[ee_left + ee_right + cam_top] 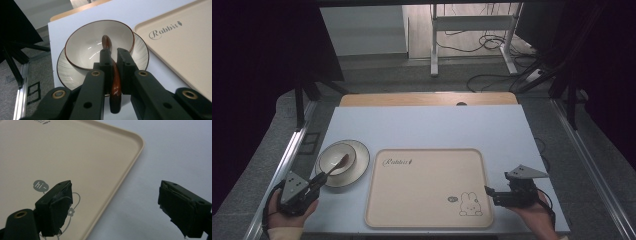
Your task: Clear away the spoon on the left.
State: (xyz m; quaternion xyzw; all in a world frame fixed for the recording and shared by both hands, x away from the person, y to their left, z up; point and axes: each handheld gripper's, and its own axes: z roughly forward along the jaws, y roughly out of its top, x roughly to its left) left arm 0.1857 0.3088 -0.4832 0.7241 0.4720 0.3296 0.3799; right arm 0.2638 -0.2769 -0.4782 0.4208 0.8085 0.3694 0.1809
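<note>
While the left tongs [113, 58] clamp the brown spoon's [113, 75] handle, its head rests in the bowl [85, 47] on a plate [67, 75]; the right tongs [113, 205] gape empty over the tray's [105, 157] edge.

Brown spoon [114, 77], beige rabbit-print tray [427, 187].

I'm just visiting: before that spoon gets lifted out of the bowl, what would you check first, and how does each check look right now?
1. Left gripper clamped on the spoon handle: ok.
2. Spoon tip resting inside the bowl: ok.
3. Bowl seated on its plate: ok.
4. Tray free of clutter: ok.
5. Right gripper open, holding nothing, over the tray's edge: ok.
6. Food in the spoon: cannot tell.
</note>
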